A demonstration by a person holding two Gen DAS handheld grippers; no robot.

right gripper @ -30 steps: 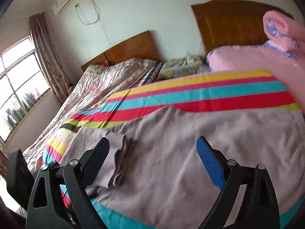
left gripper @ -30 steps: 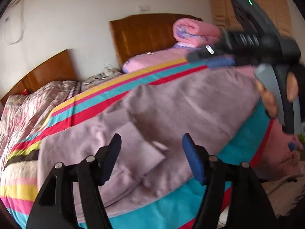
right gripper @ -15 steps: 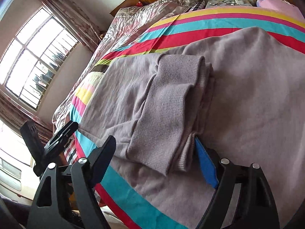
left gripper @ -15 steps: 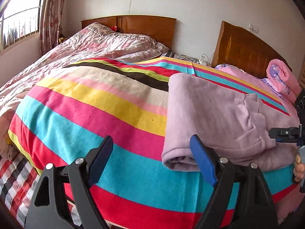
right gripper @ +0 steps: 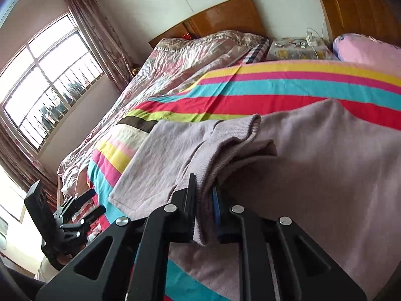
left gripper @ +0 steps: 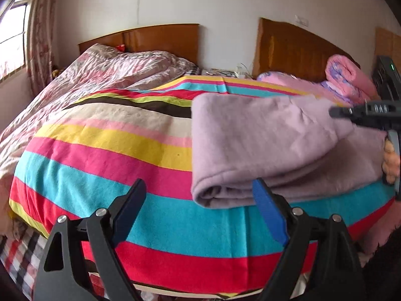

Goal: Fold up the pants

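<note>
Lying partly folded on the striped blanket (left gripper: 105,150), near its front edge: pants (left gripper: 263,145), mauve, thick rolled fold toward the left gripper (left gripper: 198,212); ribbed cuffs doubled over on top, seen from the right wrist view. Left gripper: hovering over bare blanket just beside the fold, fingers wide apart and opening, nothing between them, right finger just in front of the fold's edge. Right gripper (right gripper: 204,208): fingers closing, nearly together, clamped on a bunch of ribbed cuff fabric; cloth pinched between the pads. Noted beyond: quilt (left gripper: 105,75) on the neighbouring bed, wooden headboard (left gripper: 163,40), pink rolled bedding (left gripper: 351,75), window (right gripper: 47,85).
</note>
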